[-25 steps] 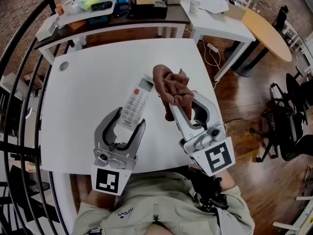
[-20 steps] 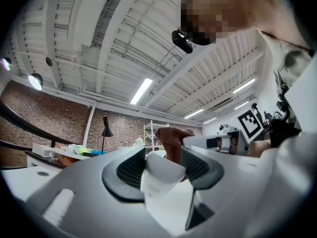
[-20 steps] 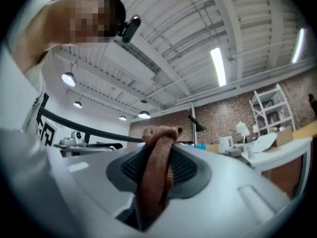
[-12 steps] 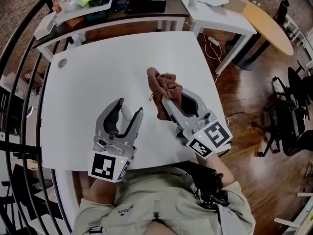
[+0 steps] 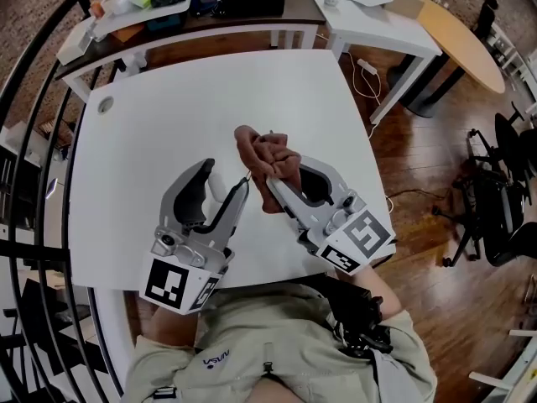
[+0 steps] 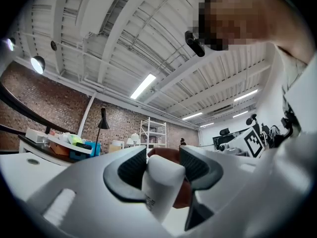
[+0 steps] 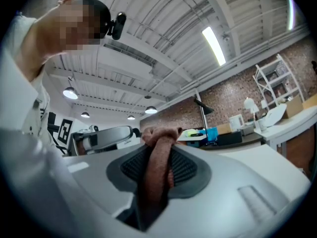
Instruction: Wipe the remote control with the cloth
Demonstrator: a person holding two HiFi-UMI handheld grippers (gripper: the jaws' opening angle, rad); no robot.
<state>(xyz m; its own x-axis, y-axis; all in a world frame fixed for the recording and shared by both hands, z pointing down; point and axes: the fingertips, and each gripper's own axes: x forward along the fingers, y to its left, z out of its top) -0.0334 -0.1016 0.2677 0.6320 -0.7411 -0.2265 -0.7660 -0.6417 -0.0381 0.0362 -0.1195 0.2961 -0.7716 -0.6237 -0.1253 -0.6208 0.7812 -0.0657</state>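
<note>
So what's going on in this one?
A person works two handheld grippers over a white table. The left gripper is clamped on a white remote control, which it holds up off the tabletop. The right gripper is shut on a bunched brown cloth, right beside the remote's far end. Actual contact can't be confirmed.

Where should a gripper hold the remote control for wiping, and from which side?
Near one end, pads on its two long edges, coming in along its length. The remote control is slim enough to sit between the pads of the left gripper, and an end grip should leave most of the body bare for the cloth.
</note>
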